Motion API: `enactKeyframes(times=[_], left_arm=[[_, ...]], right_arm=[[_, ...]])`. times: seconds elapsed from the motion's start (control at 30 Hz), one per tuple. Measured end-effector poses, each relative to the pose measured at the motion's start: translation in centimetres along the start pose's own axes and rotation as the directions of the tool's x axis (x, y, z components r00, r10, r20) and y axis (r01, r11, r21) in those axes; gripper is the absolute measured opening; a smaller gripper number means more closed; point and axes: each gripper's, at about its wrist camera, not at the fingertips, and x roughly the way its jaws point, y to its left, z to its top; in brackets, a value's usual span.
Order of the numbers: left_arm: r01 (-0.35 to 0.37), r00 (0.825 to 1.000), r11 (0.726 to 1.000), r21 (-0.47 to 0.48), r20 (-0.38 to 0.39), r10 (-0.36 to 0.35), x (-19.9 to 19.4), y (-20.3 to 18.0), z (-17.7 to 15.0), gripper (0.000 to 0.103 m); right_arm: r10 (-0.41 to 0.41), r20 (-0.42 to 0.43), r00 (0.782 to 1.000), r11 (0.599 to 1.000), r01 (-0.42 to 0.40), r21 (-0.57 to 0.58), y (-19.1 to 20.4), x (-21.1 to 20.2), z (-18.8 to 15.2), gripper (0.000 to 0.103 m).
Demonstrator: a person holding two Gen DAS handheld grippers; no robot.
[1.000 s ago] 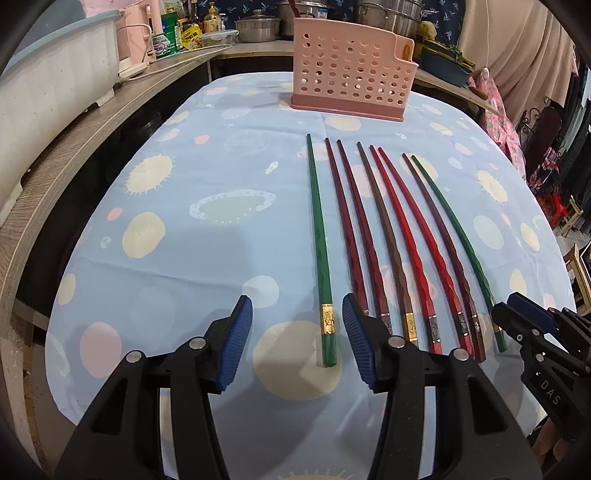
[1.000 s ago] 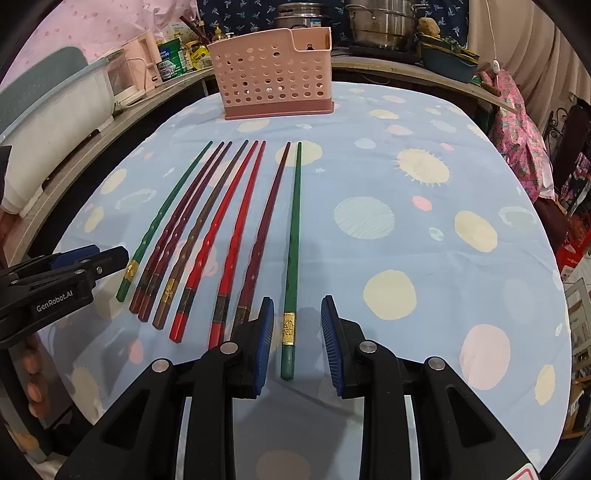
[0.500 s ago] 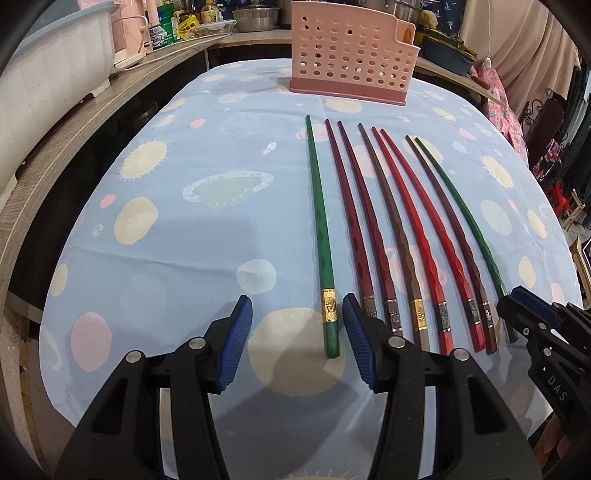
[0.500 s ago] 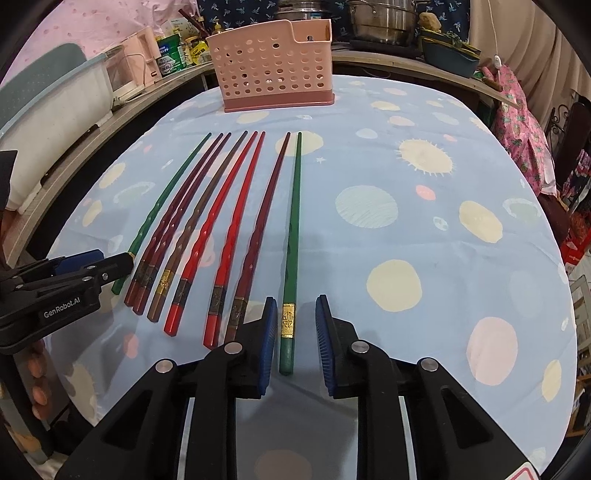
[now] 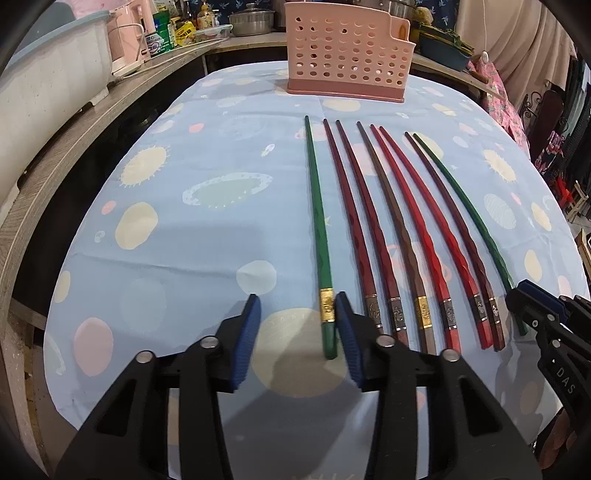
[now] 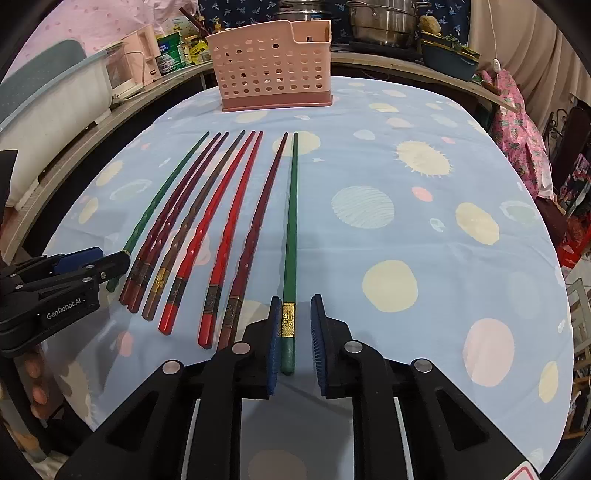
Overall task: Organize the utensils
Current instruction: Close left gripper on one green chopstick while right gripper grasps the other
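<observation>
Several chopsticks lie side by side on the blue spotted tablecloth (image 5: 192,258), tips toward a pink perforated holder (image 5: 347,59) at the far end. A green chopstick (image 5: 319,229) is the row's leftmost. Its gold-banded butt sits between the closing jaws of my left gripper (image 5: 297,299), against the right pad (image 5: 347,343), with the other pad well clear. The rightmost green chopstick (image 6: 290,229) lies between the closing jaws of my right gripper (image 6: 295,306), with a slim gap at the right pad (image 6: 318,343). Dark red, brown and bright red chopsticks (image 6: 221,206) fill the row between.
A wooden counter (image 5: 85,140) curves along the left and back with a white tub (image 5: 48,74), a pink appliance, bottles and steel pots (image 6: 384,22). Pink floral cloth (image 6: 517,122) hangs at the right. Each gripper shows at the edge of the other's view.
Both pairs of jaws have narrowed around their green chopsticks, the left more sharply in the last half second. The chopsticks still lie flat on the cloth.
</observation>
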Motion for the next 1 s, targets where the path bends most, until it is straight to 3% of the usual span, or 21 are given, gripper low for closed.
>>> enactKeyframes(times=[0.23, 0.63, 1.0], left_arm=[[0.032, 0.999, 0.999, -0.009, -0.006, -0.032, 0.1, 0.3, 0.3, 0.007], [0.063, 0.998, 0.998, -0.027, -0.016, -0.064, -0.1, 0.6, 0.6, 0.007], [0.075, 0.996, 0.996, -0.05, 0.045, -0.073, -2.7, 1.1, 2.4, 0.007]], right_arm=[[-0.001, 0.0, 1.0, 1.0, 0.001, -0.014, 0.2, 0.1, 0.1, 0.008], [0.001, 0.01, 1.0, 1.0, -0.001, -0.008, -0.1, -0.1, 0.5, 0.007], [-0.002, 0.083, 0.997, 1.0, 0.001, 0.013, -0.9, -2.1, 2.9, 0.007]])
